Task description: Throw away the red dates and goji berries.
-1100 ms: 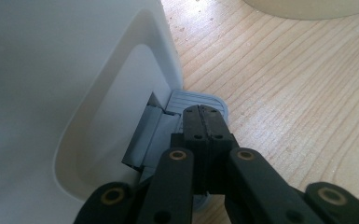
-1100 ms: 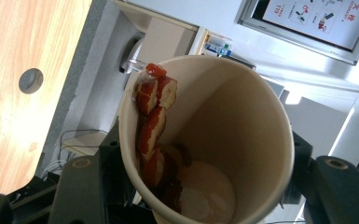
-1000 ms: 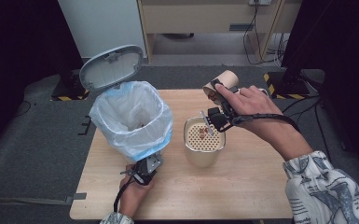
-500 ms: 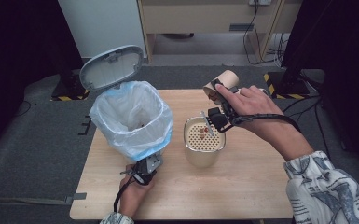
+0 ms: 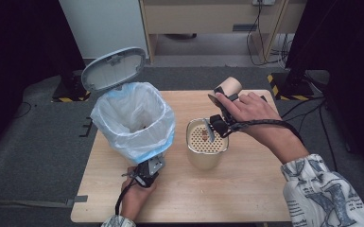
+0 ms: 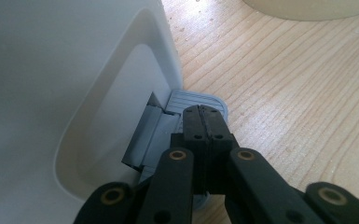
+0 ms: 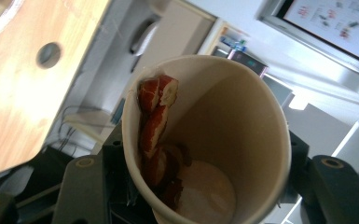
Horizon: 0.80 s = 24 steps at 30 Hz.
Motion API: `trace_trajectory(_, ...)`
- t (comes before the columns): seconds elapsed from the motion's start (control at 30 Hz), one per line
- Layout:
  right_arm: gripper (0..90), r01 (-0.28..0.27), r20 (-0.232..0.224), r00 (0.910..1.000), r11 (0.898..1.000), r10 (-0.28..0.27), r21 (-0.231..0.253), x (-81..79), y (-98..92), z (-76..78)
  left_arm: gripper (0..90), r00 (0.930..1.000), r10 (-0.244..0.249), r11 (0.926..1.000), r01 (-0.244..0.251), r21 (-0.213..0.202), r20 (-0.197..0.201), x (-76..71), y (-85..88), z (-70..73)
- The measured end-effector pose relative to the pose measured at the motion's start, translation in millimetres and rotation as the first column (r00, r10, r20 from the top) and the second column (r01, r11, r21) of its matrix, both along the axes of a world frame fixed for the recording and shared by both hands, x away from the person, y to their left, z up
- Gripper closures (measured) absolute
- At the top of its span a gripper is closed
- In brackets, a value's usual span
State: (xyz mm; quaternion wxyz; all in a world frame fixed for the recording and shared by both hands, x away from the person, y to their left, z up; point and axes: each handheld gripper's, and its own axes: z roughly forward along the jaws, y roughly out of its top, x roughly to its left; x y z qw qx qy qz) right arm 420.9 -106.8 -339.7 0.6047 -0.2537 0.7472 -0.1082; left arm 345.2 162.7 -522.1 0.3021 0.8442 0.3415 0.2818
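Up near the table's far edge, right of centre, a tan paper cup [image 5: 229, 86] is being held in the right gripper [image 5: 222, 101], tipped on its side w/ the jaws spread wide round its wall; the right hand [image 5: 248, 109] is wrapping the gripper body. In the right gripper view the cup [image 7: 224, 140] is showing its mouth, w/ reddish-brown scraps [image 7: 156, 121], pale inside, clinging down one inner wall to the white bottom. No readable writing on it; the wall poster in that view is too blurred to read.

Just below the cup, mid-table, a cream container [image 5: 207, 144] is standing upright w/ a perforated insert in its mouth; a dark part of the right gripper is hanging over its rim.

Toward the table's left edge a white pedal bin [image 5: 133, 120] is sitting w/ a bluish-clear liner bag [image 5: 163, 124] folded over its rim, a few dark bits at the bottom, and its grey lid [image 5: 114, 67] standing up open.

At the bin's base by the near edge, the left gripper [image 5: 147, 171] is being held in the left hand [image 5: 134, 195]. In the left gripper view its jaws are pressed together w/ nothing between them, tips resting on the grey pedal [image 6: 186, 102] that is sticking out of the bin's recess onto the wooden table [image 6: 298, 93].
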Motion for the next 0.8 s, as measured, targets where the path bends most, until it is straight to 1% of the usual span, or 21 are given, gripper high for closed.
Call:
trace_trajectory(0.03,40.5,-0.024,-0.022,0.9995,0.997,0.022,-0.072,-2.2,0.4,-8.1,89.0,1.0,-0.001,1.0,0.001,0.004,-0.002,0.1,0.2,0.3)
trace_trajectory(0.07,40.5,-0.021,-0.023,0.9996,0.991,0.018,-0.129,-2.9,-0.5,-14.2,89.0,1.0,-0.002,1.0,0.002,0.009,-0.002,0.2,0.4,0.5)
trace_trajectory(0.1,40.4,-0.013,-0.017,0.9998,0.992,0.011,-0.125,-1.0,-1.3,-14.3,89.0,1.0,0.001,1.0,-0.001,-0.002,-0.002,0.1,0.0,0.1)
trace_trajectory(0.13,40.4,0.003,-0.021,0.9998,0.999,-0.004,-0.05,2.1,-3.1,-11.3,89.0,1.0,0.002,1.0,-0.002,-0.004,-0.003,0.1,0.1,0.1)
trace_trajectory(0.17,40.5,0.016,-0.008,0.9998,1.0,-0.016,-0.012,4.6,-3.9,-7.7,89.0,1.0,0.001,1.0,-0.001,-0.002,-0.002,0.1,0.0,0.1)
trace_trajectory(0.2,40.6,0.018,-0.005,0.9998,1.0,-0.018,-0.014,5.1,-3.7,-9.5,89.0,1.0,-0.003,0.9999,0.003,0.01,-0.001,0.1,0.3,0.5)
trace_trajectory(0.23,40.6,0.002,-0.029,0.9996,0.999,-0.004,-0.051,3.0,-2.4,-15.5,89.0,1.0,0.002,0.9999,-0.002,-0.011,0.002,-0.1,-0.6,-0.5)
trace_trajectory(0.27,40.5,-0.014,-0.038,0.9992,0.996,0.011,-0.092,1.3,-0.5,-19.9,89.0,1.0,0.003,0.9999,-0.003,-0.015,-0.001,0.0,-0.3,-0.4)
trace_trajectory(0.3,40.5,-0.015,-0.039,0.9992,0.993,0.01,-0.12,0.0,0.5,-23.4,89.0,1.0,0.004,0.9998,-0.004,-0.018,-0.002,0.1,-0.2,-0.4)
trace_trajectory(0.33,40.4,-0.016,-0.036,0.9993,0.995,0.013,-0.095,0.6,2.0,-20.0,89.0,1.0,-0.001,1.0,0.001,0.0,-0.004,0.3,0.7,0.4)
trace_trajectory(0.37,40.4,-0.014,-0.032,0.9994,0.999,0.013,-0.05,1.8,2.1,-16.1,89.0,1.0,0.0,1.0,0.0,-0.005,-0.003,0.1,0.5,0.1)
trace_trajectory(0.4,40.4,-0.009,-0.03,0.9995,0.999,0.008,-0.034,2.6,1.7,-13.1,89.0,1.0,0.001,1.0,-0.001,-0.006,-0.002,0.0,0.3,0.0)
trace_trajectory(0.43,40.3,-0.011,-0.029,0.9995,0.999,0.01,-0.04,3.1,1.8,-10.9,89.0,1.0,0.0,1.0,0.0,-0.002,-0.001,-0.1,0.1,0.1)
trace_trajectory(0.47,40.3,-0.007,-0.03,0.9995,0.999,0.006,-0.033,2.3,1.4,-10.7,89.0,1.0,0.0,1.0,0.0,0.0,0.002,-0.2,-0.2,0.0)
trace_trajectory(0.5,40.3,-0.014,-0.03,0.9995,0.999,0.013,-0.041,1.5,1.8,-9.2,89.0,1.0,0.0,1.0,0.0,0.0,0.001,-0.2,-0.1,0.0)
trace_trajectory(0.57,40.3,-0.017,-0.025,0.9995,0.999,0.017,-0.033,0.6,1.5,-5.1,89.0,1.0,-0.001,1.0,0.001,-0.001,-0.001,0.0,0.2,0.2)
trace_trajectory(0.63,40.3,-0.008,-0.022,0.9997,1.0,0.008,-0.009,1.3,-0.5,-0.4,89.0,1.0,-0.001,1.0,0.001,0.002,0.002,-0.2,-0.3,0.0)
trace_trajectory(0.73,40.4,-0.007,-0.01,0.9999,1.0,0.007,-0.002,2.3,-1.4,6.4,89.0,1.0,0.0,1.0,0.0,0.003,0.001,-0.3,-0.4,0.1)
trace_trajectory(0.77,40.6,0.002,0.013,0.9999,1.0,-0.002,0.012,4.1,-2.0,10.7,89.0,1.0,0.0,1.0,0.0,0.004,0.001,-0.3,-0.5,0.2)
trace_trajectory(0.8,41.1,0.018,0.03,0.9994,0.998,-0.02,0.053,6.4,-1.5,13.3,89.0,1.0,0.0,1.0,0.0,0.004,0.001,-0.3,-0.5,0.2)
